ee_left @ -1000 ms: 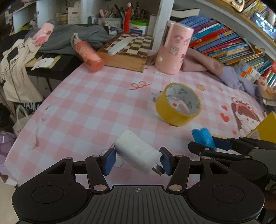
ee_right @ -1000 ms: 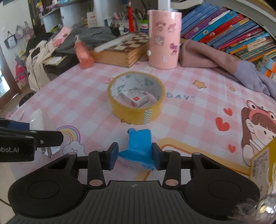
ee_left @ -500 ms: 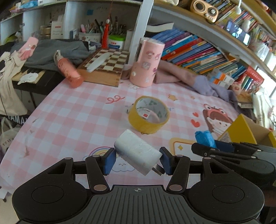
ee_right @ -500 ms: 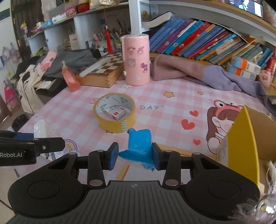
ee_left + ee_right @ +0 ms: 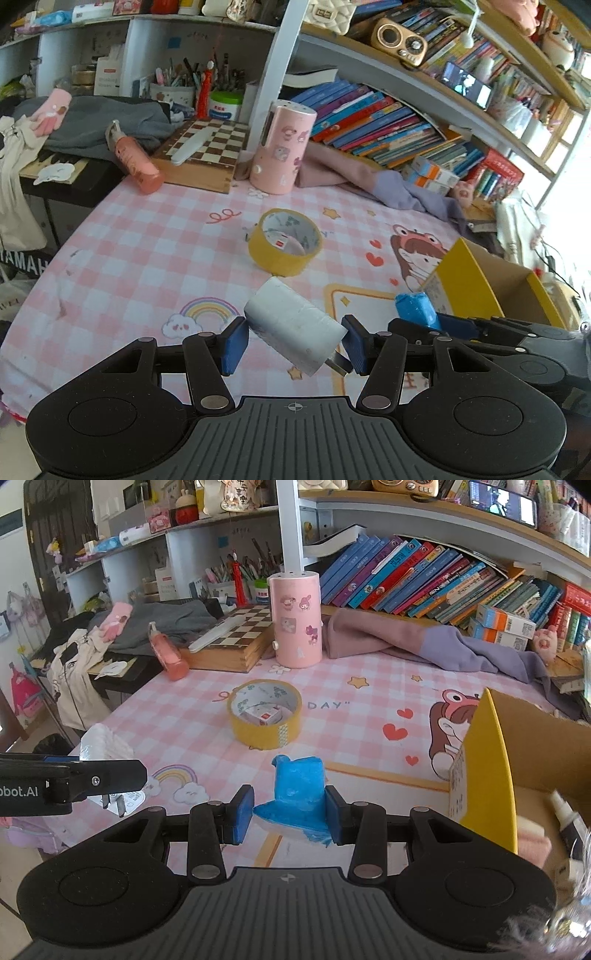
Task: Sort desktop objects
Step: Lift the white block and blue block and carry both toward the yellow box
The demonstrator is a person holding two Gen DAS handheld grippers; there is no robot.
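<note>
On the table (image 5: 122,258), covered by a pink checked cloth, one roll of yellow tape (image 5: 284,242) lies flat with one small white-and-red box (image 5: 263,715) inside its ring. Behind it stand one pink cylinder (image 5: 282,147) with stickers, one wooden chessboard (image 5: 207,146) and one leaning orange bottle (image 5: 135,162), with a heap of pink and lilac cloth (image 5: 424,642) before a row of books (image 5: 424,579). At the right edge sits one open yellow cardboard box (image 5: 487,768), a few small things inside it.

The left gripper (image 5: 293,343) has its fingers pinching one white plug adapter (image 5: 291,328), held clear of the table with its metal prongs toward the right finger. The right gripper (image 5: 290,814) has its fingers pinching one blue block (image 5: 299,794), also off the table and just left of the yellow box. The tape roll lies ahead of both, between them and the cylinder.

Compared with a second ago, both grippers sit higher and farther back: the tape roll and cylinder look smaller, more shelving shows, and the yellow box has come much further into sight. Both grips look unchanged.
</note>
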